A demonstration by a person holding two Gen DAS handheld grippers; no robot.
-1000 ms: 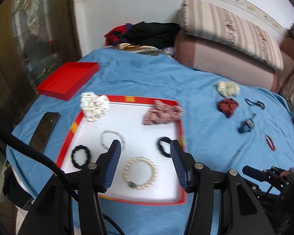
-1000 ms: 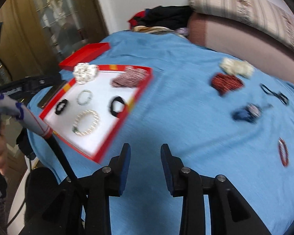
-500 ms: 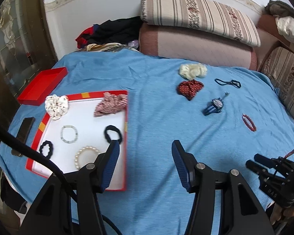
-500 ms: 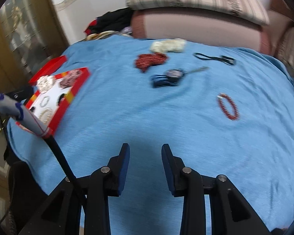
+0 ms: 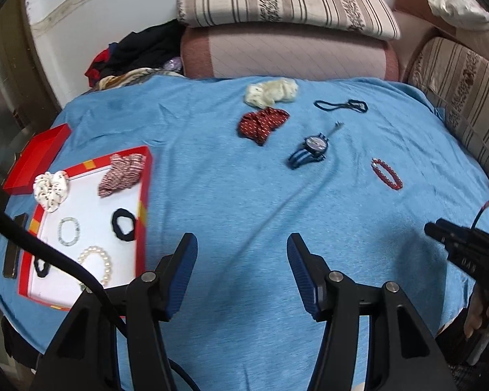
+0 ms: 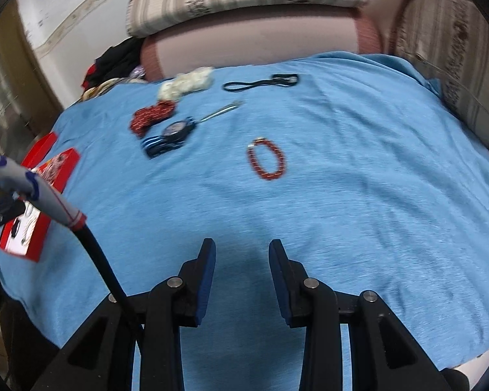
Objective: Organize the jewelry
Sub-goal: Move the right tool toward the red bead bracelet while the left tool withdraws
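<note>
A red-rimmed white tray at the left holds two scrunchies, a pearl bracelet, a pale bead bracelet and black hair ties. Loose on the blue cloth lie a cream scrunchie, a red scrunchie, a blue watch, a black cord and a red bead bracelet. My left gripper hovers open over bare cloth right of the tray. My right gripper is open and empty, the red bead bracelet lying well ahead of it; the watch sits further left.
A red box lid and a dark phone lie left of the tray. Striped and pink cushions line the far side, with a heap of dark clothes beside them. The other gripper's tool shows at the right edge.
Both grippers have swept right, off the tray, over the open blue cloth. The tray has slid to the left of both views and the red bracelet has come in front of the right gripper.
</note>
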